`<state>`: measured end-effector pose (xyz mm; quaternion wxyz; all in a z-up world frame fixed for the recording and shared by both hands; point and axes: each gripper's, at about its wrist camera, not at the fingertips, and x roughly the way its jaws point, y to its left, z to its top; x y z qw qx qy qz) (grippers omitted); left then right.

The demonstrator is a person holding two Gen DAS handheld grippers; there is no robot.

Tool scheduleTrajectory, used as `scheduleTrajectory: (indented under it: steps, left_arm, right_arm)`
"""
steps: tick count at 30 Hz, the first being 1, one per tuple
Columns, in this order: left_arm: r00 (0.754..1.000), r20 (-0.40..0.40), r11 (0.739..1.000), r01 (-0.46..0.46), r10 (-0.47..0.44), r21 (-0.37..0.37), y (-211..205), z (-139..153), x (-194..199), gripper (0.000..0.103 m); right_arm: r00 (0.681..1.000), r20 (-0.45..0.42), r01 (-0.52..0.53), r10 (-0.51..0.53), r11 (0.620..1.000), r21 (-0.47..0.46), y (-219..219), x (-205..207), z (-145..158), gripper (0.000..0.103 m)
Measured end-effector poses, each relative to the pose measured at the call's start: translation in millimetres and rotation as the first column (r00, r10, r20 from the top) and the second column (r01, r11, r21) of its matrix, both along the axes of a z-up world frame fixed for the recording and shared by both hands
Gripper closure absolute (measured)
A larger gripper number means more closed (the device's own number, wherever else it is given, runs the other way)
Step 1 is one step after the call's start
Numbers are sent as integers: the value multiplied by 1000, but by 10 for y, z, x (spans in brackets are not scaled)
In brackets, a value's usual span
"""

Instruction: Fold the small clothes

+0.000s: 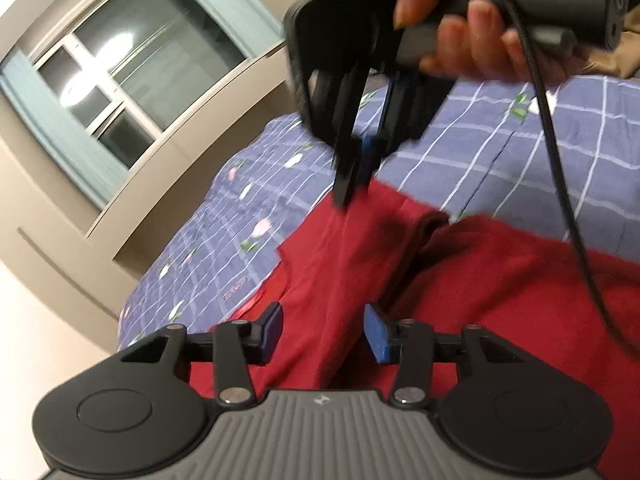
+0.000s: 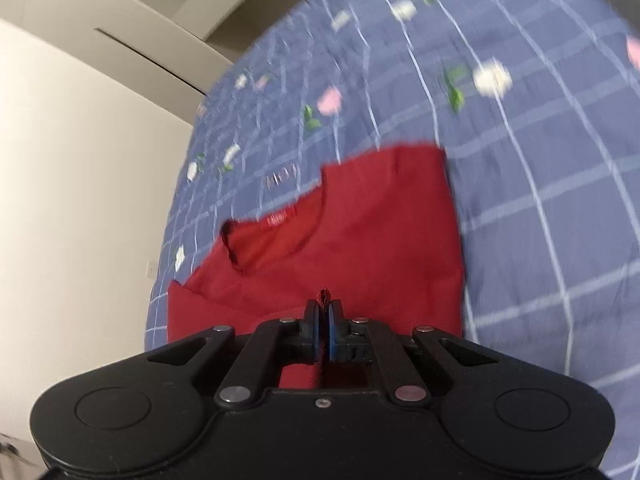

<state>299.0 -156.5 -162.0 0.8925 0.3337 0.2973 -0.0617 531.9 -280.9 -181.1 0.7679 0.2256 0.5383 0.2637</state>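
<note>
Red T-shirt (image 1: 460, 288) lies spread on the blue checked floral bedsheet (image 1: 500, 132), filling the lower centre and right of the left wrist view. The left gripper (image 1: 322, 330) stands half open at 6 o'clock; a raised ridge of red cloth runs between its blue pads (image 1: 378, 334), which do not appear to press on it. Up at 12 o'clock the right gripper (image 1: 352, 184), held by a hand (image 1: 472, 40), comes down with its tips together at the shirt's far edge. Its black cable (image 1: 560, 184) hangs across the cloth at 3 o'clock — it could drag on the fabric during a lift.

From the right wrist view, the T-shirt (image 2: 380, 232) sits at centre, neckline (image 2: 272, 232) toward 10 o'clock, bedsheet (image 2: 540, 160) beyond. The right gripper (image 2: 325, 312) is closed narrow, a small pinch of red cloth poking out between its tips. That bite looks thin — I judge it could slip free, or catch only the top layer, so the fold would come out crooked. With the left pads slack, nothing anchors the near side, and the whole shirt may slide.
</note>
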Motion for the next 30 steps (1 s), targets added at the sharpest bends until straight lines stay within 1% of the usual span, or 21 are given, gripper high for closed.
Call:
scheduleTrajectory:
  steps: [2,4,5,7,9,10,11,13,15,17,18,19,21,23,24,25,26,27,28,29,30]
  left_arm:
    - [999,4,999,-41,41,21,132,-1,-35,48]
    - [996,7,995,-92,92,34,285,-9,-67,40]
    - [992,11,992,-124,123,38,384,-9,-69,39]
    - [980,27,978,-200,199,62,624,-24,-50,32]
    - [962,35,959,-274,272,79,858,-42,-3,31]
    - [952,28,950,-307,306,62,983,-26,21,31]
    - [938,15,938,-345,345,23,1142,13,49,31]
    - [903,-19,900,-428,428,-79,1475,113,108,26]
    - [854,-68,831,-517,515,-204,1858,231,183,24]
    - [797,-123,741,-596,591,-308,2209,295,247,24]
    - [767,-154,690,-632,623,-353,2382,295,252,24]
    - [743,-181,648,-656,644,-386,2529,290,283,25]
    - [715,-236,593,-686,658,-422,2749,219,243,26]
    - [688,-320,521,-712,651,-471,2972,126,222,31]
    - [670,-384,450,-726,636,-521,3114,74,196,35]
    - [652,-427,389,-736,626,-554,3187,12,179,43]
    - [625,-492,277,-746,606,-605,3342,-55,142,49]
    - [603,-531,186,-747,595,-638,3452,-130,103,57]
    - [577,-570,82,-742,585,-666,3571,-189,59,59]
    - [561,-592,15,-733,578,-680,3628,-251,33,59]
    - [552,-617,-63,-715,561,-697,3710,-302,4,59]
  right_arm:
    - [999,51,7,-7,1000,9,-8,37,96,99]
    - [995,102,15,-17,999,28,-23,89,215,99]
    - [992,124,15,-20,999,40,-19,122,275,99]
    - [988,153,13,-20,999,49,-3,179,377,99]
    - [984,176,9,-17,999,45,4,250,459,99]
    - [983,182,9,-16,999,40,12,280,480,99]
    - [983,184,10,-17,999,34,30,307,481,99]
    - [983,181,15,-19,1000,21,20,331,442,99]
    - [986,167,30,-31,1000,9,4,343,374,99]
    - [988,147,43,-43,999,3,-12,341,289,99]
    - [989,138,49,-48,999,0,-14,341,248,99]
    - [990,131,52,-51,999,-4,-10,339,210,99]
    - [991,122,54,-52,998,-13,-3,336,158,99]
    - [991,120,60,-57,998,-20,3,344,130,99]
    - [991,120,64,-61,998,-21,-2,348,122,99]
    - [991,119,70,-67,997,-22,-10,356,112,99]
    - [990,119,76,-72,997,-23,-16,362,103,99]
    - [990,119,79,-76,997,-24,-20,365,96,99]
    - [990,120,80,-76,996,-27,-21,364,92,99]
    - [990,118,80,-76,996,-32,-15,361,78,99]
    - [991,116,78,-73,996,-37,-11,358,63,99]
